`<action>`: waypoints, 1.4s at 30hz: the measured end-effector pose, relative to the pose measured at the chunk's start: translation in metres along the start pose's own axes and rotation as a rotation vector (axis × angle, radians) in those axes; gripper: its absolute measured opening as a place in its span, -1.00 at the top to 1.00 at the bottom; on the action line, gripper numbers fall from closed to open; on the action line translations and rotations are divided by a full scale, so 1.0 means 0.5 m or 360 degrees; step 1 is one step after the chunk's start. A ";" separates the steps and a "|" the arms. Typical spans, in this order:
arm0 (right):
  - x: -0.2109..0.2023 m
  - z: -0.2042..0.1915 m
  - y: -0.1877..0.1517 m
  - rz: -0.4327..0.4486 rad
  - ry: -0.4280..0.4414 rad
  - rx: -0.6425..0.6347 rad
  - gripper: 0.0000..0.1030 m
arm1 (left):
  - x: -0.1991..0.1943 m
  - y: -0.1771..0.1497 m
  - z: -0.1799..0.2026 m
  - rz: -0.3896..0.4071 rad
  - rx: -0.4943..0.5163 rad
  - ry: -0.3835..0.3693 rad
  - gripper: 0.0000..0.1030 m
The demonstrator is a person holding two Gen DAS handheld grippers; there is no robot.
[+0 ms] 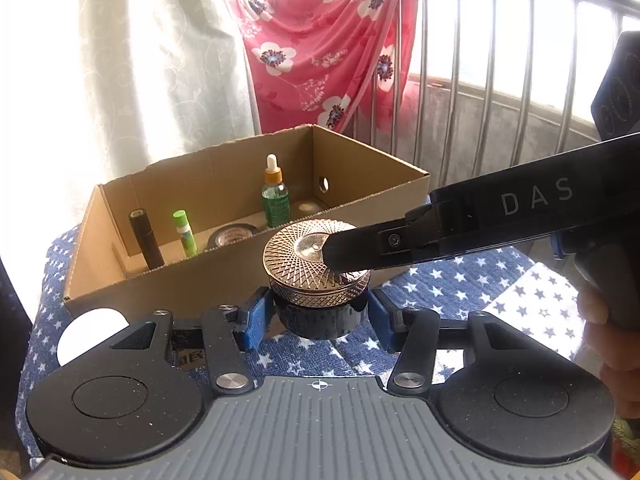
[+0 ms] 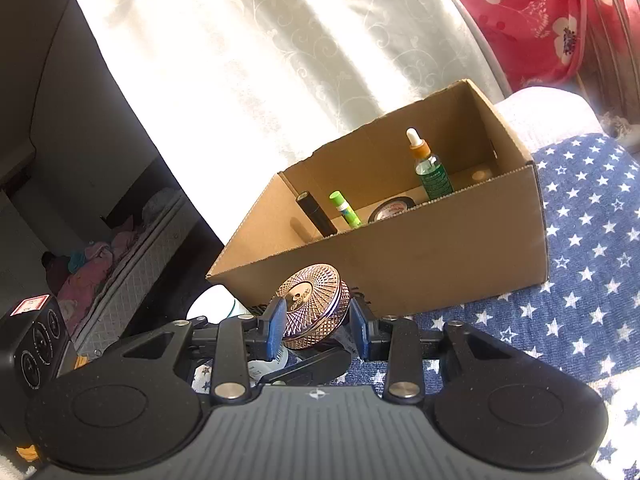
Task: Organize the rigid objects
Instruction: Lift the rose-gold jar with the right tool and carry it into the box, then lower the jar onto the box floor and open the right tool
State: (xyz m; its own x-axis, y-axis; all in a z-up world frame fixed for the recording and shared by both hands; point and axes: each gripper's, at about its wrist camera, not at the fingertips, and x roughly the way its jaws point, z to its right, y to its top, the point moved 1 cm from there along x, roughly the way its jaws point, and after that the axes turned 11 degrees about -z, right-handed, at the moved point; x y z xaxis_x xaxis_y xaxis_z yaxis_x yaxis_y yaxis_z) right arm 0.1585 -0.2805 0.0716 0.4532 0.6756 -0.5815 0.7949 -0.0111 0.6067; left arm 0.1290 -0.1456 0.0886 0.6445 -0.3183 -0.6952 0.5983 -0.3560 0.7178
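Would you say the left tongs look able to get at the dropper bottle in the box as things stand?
Probably not yet: the left tongs are shut on the jar, and the right tongs grip its lid. The dropper bottle stands upright in the open box, clear from above once the jar is released.

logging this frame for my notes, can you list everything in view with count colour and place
jar: 1, dark body with gold patterned lid, held above the star cloth before the box
cardboard box: 1, brown, open, on the cloth
dropper bottle: 1, green, upright in box
glue stick: 1, lime green, leaning in box
black tube: 1, leaning in box
tape roll: 1, black, flat in box
star cloth: 1, blue and white
floral cloth: 1, pink, on the railing
left gripper: grips the jar body
right gripper: grips the lid
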 end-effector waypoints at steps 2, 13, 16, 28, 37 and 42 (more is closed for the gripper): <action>-0.014 -0.010 0.028 0.0038 -0.0015 -0.0050 0.26 | -0.005 0.028 0.000 0.0044 -0.0007 0.0002 -0.01; 0.048 0.071 0.219 -0.0140 -0.0113 -0.0107 0.26 | 0.143 0.174 -0.040 -0.0121 -0.0200 -0.0132 0.00; 0.095 0.098 0.246 -0.0263 -0.0178 -0.0116 0.26 | 0.199 0.186 -0.059 -0.0229 -0.0286 -0.0176 0.00; 0.185 0.114 0.263 -0.0473 -0.0389 -0.0298 0.27 | 0.294 0.196 -0.091 -0.0438 -0.0449 -0.0199 0.00; 0.197 0.111 0.268 -0.0469 -0.0436 -0.0333 0.29 | 0.288 0.196 -0.097 -0.0439 -0.0487 -0.0207 -0.01; 0.192 0.114 0.268 -0.0451 -0.0427 -0.0319 0.29 | 0.276 0.196 -0.101 -0.0373 -0.0484 -0.0229 -0.13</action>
State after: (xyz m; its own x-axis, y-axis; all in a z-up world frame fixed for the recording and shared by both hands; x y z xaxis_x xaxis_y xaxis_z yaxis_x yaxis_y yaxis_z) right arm 0.3317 -0.2590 0.0663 0.3385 0.4158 -0.8441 0.8209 0.3080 0.4809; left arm 0.3006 -0.1799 0.0653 0.4140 -0.3868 -0.8240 0.8483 -0.1645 0.5034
